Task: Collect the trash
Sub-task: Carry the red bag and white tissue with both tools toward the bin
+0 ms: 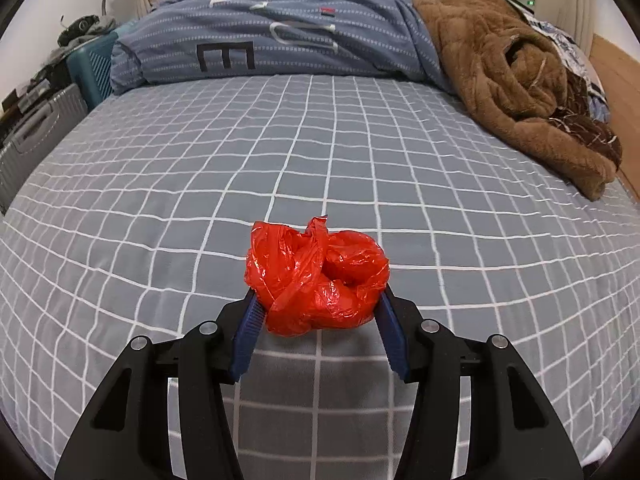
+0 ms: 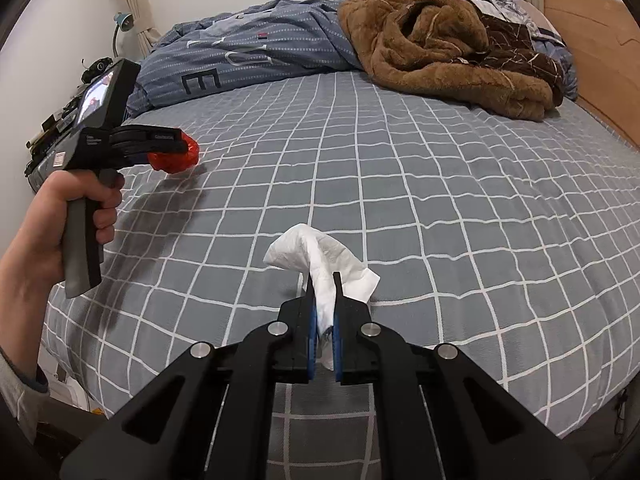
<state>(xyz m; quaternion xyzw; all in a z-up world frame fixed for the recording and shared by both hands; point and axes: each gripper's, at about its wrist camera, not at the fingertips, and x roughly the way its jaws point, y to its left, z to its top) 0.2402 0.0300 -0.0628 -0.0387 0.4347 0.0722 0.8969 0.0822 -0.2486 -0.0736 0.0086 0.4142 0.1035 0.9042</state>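
Red plastic bag (image 1: 318, 278): thin, glossy, crumpled into a loose knotted wad, one twisted end poking up. It sits pinched at its two sides, above the grey checked bed sheet (image 1: 280, 152); whether it touches the sheet cannot be told.

White tissue (image 2: 320, 264): soft, creased, pinched at the middle. Its upper part fans out in two folded flaps; a short tail hangs below.

Right gripper (image 2: 322, 280) clamps white tissue (image 2: 320, 256) above grid bedsheet (image 2: 440, 208); left gripper (image 2: 182, 151), in person's hand (image 2: 72, 216), pinches red plastic bag (image 2: 176, 160).
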